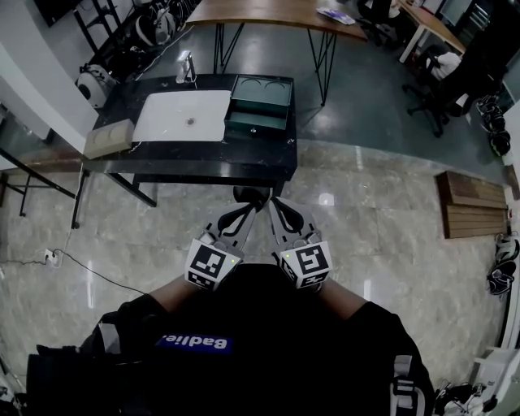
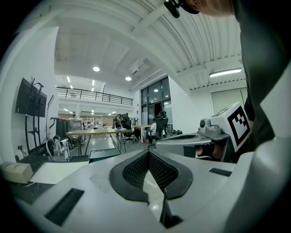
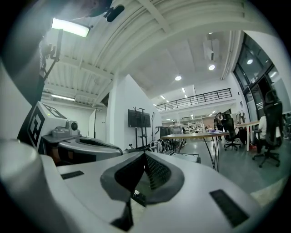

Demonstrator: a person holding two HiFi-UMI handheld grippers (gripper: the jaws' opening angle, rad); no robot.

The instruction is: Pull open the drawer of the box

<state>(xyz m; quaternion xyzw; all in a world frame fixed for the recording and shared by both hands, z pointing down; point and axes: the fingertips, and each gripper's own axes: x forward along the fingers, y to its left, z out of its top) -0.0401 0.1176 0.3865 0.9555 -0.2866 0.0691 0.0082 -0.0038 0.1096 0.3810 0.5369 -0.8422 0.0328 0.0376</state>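
Observation:
The dark green box [image 1: 258, 104] stands on the right part of the black table [image 1: 203, 166], its drawer front [image 1: 254, 127] facing me. Both grippers hang close to my body, well short of the table and apart from the box. My left gripper [image 1: 249, 210] is shut with nothing in it; its ribbed pads [image 2: 136, 169] meet at the tip. My right gripper [image 1: 273, 206] is likewise shut and empty, its pads [image 3: 157, 170] touching. In the left gripper view the box [image 2: 103, 154] shows small, far ahead.
A white basin [image 1: 180, 115], a beige block [image 1: 108, 138] and a small tap [image 1: 185, 67] share the table. Beyond stands a wooden table [image 1: 276, 12] with office chairs [image 1: 439, 89] to its right. A wooden bench [image 1: 475, 205] lies right; a cable [image 1: 81, 264] crosses the floor left.

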